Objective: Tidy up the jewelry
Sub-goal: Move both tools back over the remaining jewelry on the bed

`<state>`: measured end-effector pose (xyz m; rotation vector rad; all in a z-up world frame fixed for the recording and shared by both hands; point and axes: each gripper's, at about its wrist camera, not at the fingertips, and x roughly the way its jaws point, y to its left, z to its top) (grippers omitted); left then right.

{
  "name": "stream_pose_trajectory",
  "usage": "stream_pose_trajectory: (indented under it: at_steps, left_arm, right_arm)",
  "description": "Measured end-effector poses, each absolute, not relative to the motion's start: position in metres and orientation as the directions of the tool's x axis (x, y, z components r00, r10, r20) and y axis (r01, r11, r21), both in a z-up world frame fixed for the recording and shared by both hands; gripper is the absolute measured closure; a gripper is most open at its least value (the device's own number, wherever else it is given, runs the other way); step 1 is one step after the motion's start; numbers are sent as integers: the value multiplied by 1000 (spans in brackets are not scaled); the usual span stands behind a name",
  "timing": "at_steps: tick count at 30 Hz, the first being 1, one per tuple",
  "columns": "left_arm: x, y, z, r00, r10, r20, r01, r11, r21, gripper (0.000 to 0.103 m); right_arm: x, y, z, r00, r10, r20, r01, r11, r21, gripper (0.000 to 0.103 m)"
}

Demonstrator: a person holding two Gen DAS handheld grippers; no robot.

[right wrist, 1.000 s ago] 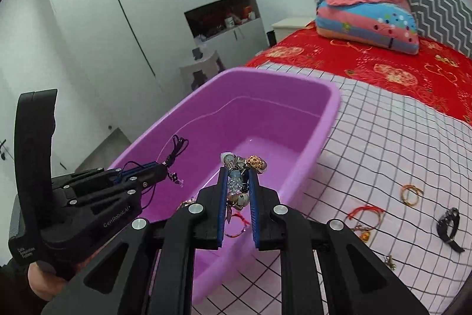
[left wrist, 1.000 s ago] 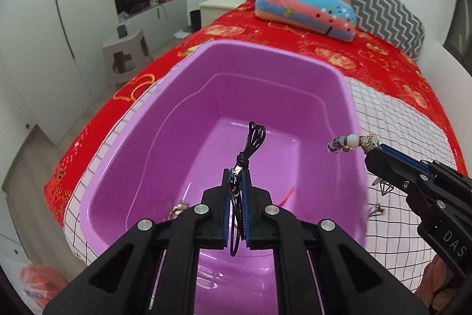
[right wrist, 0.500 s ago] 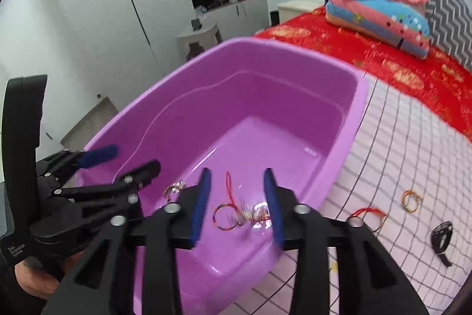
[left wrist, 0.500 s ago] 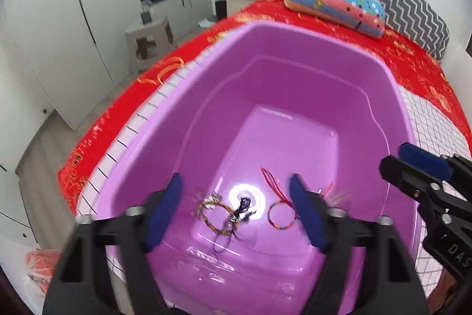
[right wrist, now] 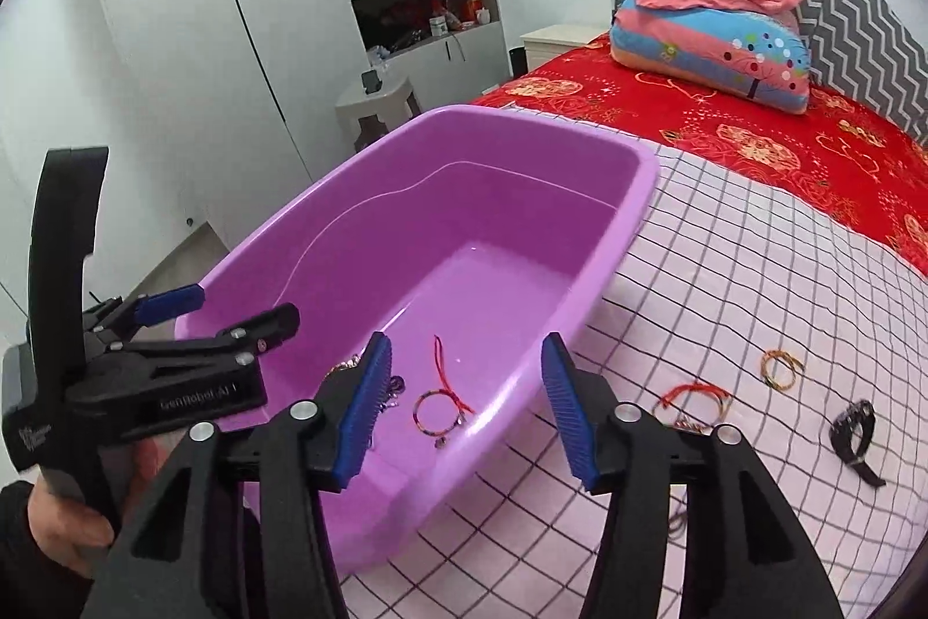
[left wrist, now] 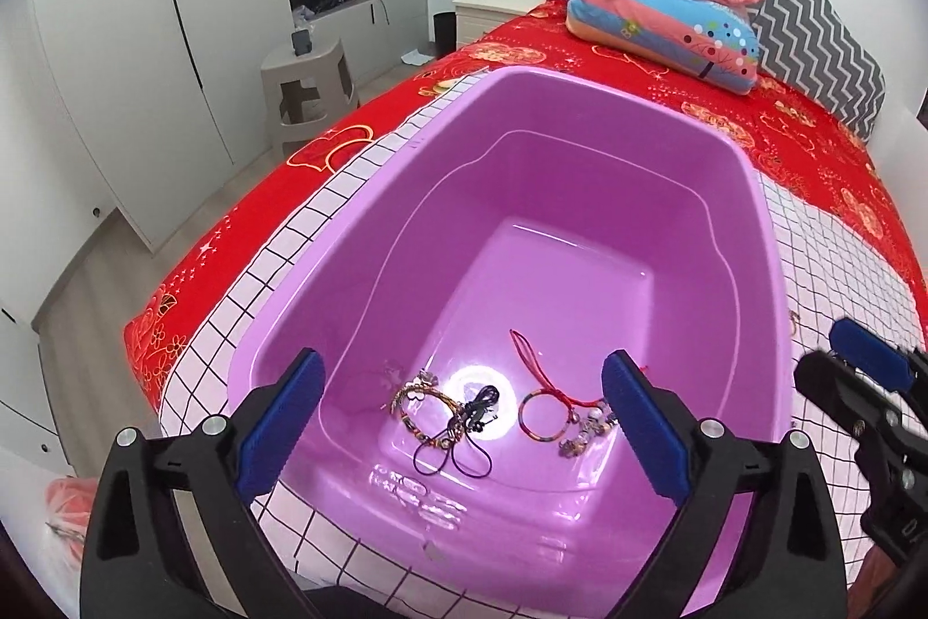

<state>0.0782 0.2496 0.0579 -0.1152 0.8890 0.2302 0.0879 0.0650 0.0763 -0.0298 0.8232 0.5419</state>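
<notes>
Bedroom; a bed [right wrist: 754, 259] under a checked cloth carries a purple tub [left wrist: 771, 271]. Left tool [left wrist: 464, 422], frame bottom, jaws just opened wide, empty. Right tool [right wrist: 464, 404], jaws just parting, empty. Black cord [left wrist: 470, 422] and bracelets [left wrist: 545, 416] lie on the tub floor, lower centre. More bracelets [right wrist: 780, 369] rest on the cloth, right.

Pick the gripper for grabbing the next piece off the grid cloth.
Right gripper: open, empty, beside the red bracelet on the cloth. Left gripper hangs over the tub.
</notes>
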Motion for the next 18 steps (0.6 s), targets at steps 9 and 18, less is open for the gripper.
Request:
stream_pose_trajectory:
  at_steps: [9, 18]
  left_arm:
    - [56, 215, 68, 620, 101, -778, -194, 981, -27, 7]
    - [40, 166, 68, 620, 56, -782, -115, 993, -20, 7]
  right_arm:
    - [41, 21, 69, 591, 399, -701, -408, 898, 166, 44]
    - [8, -33, 63, 635, 335, -696, -311, 936, 166, 43]
